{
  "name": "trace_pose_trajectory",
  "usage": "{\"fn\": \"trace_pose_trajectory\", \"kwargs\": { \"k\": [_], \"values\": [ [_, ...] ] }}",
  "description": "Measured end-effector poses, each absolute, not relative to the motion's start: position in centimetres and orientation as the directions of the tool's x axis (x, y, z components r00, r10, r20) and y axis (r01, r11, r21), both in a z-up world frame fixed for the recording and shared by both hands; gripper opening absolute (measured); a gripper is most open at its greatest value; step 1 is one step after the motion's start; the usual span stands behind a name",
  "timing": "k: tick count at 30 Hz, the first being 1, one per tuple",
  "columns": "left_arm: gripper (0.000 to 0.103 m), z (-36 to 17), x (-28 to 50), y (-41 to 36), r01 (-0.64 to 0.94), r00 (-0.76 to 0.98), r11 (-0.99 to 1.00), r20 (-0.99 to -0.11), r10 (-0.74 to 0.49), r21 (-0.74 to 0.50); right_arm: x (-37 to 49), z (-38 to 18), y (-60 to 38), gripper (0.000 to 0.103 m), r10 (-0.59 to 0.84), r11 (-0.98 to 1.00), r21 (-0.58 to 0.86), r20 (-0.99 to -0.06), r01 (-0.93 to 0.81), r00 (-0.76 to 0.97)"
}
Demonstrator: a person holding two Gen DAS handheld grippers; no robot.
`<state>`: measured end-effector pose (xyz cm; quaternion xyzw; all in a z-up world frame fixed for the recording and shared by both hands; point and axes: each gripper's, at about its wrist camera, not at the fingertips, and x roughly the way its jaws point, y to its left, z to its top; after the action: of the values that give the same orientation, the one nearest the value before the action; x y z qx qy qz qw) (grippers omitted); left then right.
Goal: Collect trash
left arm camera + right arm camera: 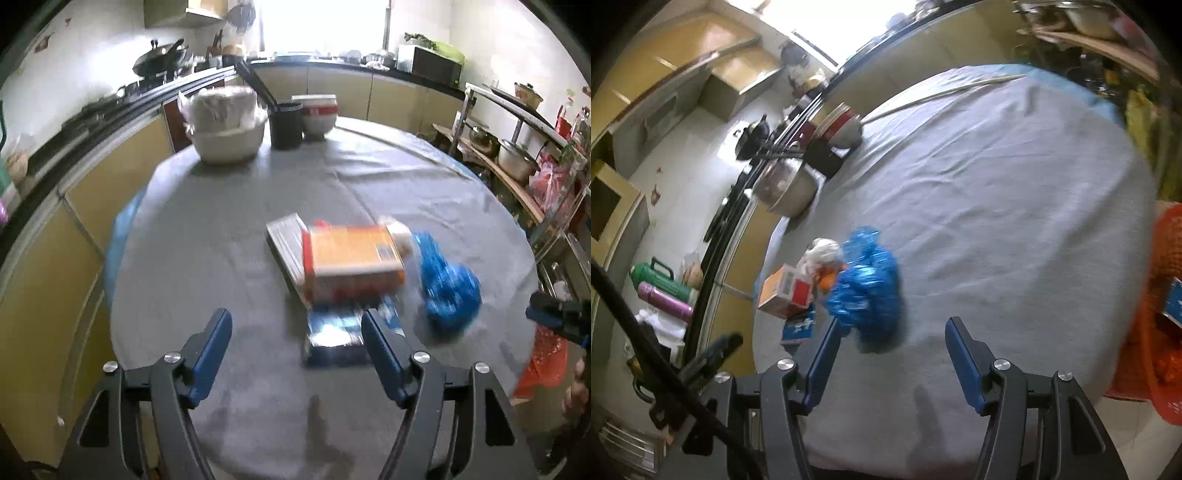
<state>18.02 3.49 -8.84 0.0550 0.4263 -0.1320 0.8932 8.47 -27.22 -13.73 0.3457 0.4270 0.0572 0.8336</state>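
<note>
Collecting has barely begun, we judge: the orange carton (354,258) lies on the worktop (221,229) atop flat packets, its long axis running left to right, with the crumpled blue bag (448,291) just right (an orange sack (1160,306) waits off the right edge). Left claw (297,343) and right claw (892,350) hang open, empty.

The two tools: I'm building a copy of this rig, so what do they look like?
Both match. The left tool and right tool each have two flat blue finger pads on black angular frames fixed with round silver bolts. A black cable runs beside the right one.
</note>
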Motion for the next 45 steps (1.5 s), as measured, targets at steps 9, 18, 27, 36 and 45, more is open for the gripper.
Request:
{"fn": "trace_pose_trajectory", "kwargs": {
  "k": [9, 18, 27, 36, 45],
  "values": [
    [0.079, -7.6, 26.4, 3.1, 0.341, 0.587, 0.934, -0.753, -0.297, -0.103, 11.6, -14.2, -23.9, 0.063, 0.405, 0.781, 0.595, -0.713, 0.188, 0.572],
    [0.062, -12.1, 29.6, 3.4, 0.27, 0.403, 0.871, -0.773, -0.49, -0.411, 13.0, -15.4, -22.8, 0.063, 0.406, 0.791, 0.58, -0.735, 0.194, 0.543],
    [0.047, -12.3, 25.3, 1.9, 0.225, 0.364, 0.871, -0.791, -0.491, -0.437, 14.6, -17.0, -22.2, 0.046, 0.361, 0.818, 0.542, -0.745, 0.194, 0.56],
    [0.048, -10.9, 20.1, -0.5, 0.324, 0.285, 0.828, -0.787, -0.546, -0.457, 12.1, -16.7, -25.5, 0.04, 0.254, 0.836, 0.482, -0.762, 0.261, 0.595],
    [0.074, -8.1, 18.8, 0.3, 0.3, 0.458, 0.909, -0.792, -0.403, -0.289, 9.7, -16.5, -27.2, 0.04, 0.273, 0.813, 0.513, -0.753, 0.274, 0.599]
  ]
}}
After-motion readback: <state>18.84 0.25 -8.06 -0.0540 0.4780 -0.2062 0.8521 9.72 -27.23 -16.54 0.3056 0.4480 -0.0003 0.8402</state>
